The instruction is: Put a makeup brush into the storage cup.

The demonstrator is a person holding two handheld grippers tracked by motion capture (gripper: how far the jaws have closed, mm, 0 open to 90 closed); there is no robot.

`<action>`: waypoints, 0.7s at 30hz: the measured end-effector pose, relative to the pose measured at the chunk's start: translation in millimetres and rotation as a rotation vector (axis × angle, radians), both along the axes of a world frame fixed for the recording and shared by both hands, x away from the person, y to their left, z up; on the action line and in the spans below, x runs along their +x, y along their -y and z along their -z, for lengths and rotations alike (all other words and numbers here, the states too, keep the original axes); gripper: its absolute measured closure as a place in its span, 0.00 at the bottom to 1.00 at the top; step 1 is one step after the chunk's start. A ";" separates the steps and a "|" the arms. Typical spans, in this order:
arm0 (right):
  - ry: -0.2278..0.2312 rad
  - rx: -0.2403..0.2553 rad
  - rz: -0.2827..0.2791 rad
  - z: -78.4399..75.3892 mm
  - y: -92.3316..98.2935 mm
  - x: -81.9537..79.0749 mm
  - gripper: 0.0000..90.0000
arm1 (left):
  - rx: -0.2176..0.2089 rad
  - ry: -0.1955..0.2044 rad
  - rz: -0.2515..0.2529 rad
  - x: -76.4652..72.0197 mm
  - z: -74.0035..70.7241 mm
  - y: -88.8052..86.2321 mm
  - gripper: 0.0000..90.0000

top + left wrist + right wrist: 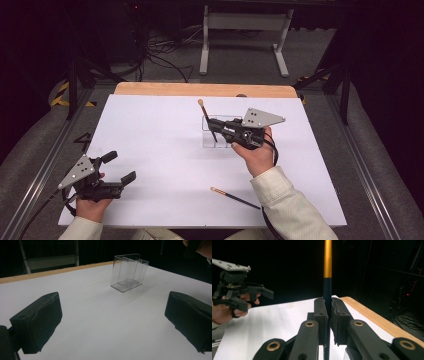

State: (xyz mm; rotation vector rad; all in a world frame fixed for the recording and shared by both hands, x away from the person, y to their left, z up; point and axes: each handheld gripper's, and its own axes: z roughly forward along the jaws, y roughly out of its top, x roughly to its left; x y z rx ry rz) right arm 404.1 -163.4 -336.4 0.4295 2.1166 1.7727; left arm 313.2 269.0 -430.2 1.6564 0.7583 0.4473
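Left gripper (121,167): held low at the near left corner of the white table top (160,165), in the person's left hand (92,202). Its two black jaws stand spread wide with nothing between them; in the left gripper view only bare white surface lies in the gap, and the gripper (112,322) points across the table toward the clear box.

Grey plate: the three-cornered plate rides on top of the left gripper, tilted toward the table's left edge.

Clear plastic box (216,140): a see-through holder with upright dividers, standing near the middle of the table, toward the far side. From the left gripper view the box (128,272) is upright, well apart from that gripper.

Held brush (206,119): a thin black stick with a gold-coloured band and a pale tip, pinched by the right gripper, slanting up and to the left above the clear box. Whether its lower end touches the box I cannot tell.

Right gripper (216,125): in the person's right hand (255,152), just over the clear box, jaws pressed together on the stick. The right gripper view has the gripper (328,315) clamping the dark shaft (327,292) between both pads.

Second brush (234,197): another thin black stick with a pale tip, lying flat on the white top near the front edge, beside the cream sleeve (290,210).
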 end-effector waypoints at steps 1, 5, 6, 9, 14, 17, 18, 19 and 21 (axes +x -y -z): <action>0.001 0.010 -0.001 0.2 1.2 0.6 0.93 | 0.001 0.001 0.001 0.1 0.0 -0.1 0.02; 0.003 0.048 -0.006 0.8 5.0 3.1 0.93 | 0.001 0.000 0.001 0.2 0.1 -0.1 0.02; 0.002 0.054 -0.006 1.0 6.2 4.1 0.93 | 0.000 -0.001 0.000 0.1 0.1 0.0 0.02; 0.002 0.084 -0.003 1.8 10.0 7.2 0.93 | 0.001 0.001 0.001 0.1 0.1 -0.1 0.02; -0.001 0.108 0.004 2.5 14.0 11.3 0.93 | 0.003 0.000 0.002 0.2 0.1 0.0 0.02; -0.004 0.122 0.014 2.6 16.9 15.0 0.93 | 0.002 0.000 0.000 0.2 0.2 0.1 0.02; -0.008 0.127 0.017 2.6 17.7 16.1 0.93 | 0.003 0.001 0.002 0.3 0.2 0.0 0.02; -0.005 0.129 0.020 2.5 18.4 17.0 0.93 | 0.003 0.001 0.002 0.2 0.1 0.0 0.02; -0.009 0.140 0.025 2.5 20.3 19.2 0.93 | 0.003 0.001 0.002 0.2 0.1 0.0 0.02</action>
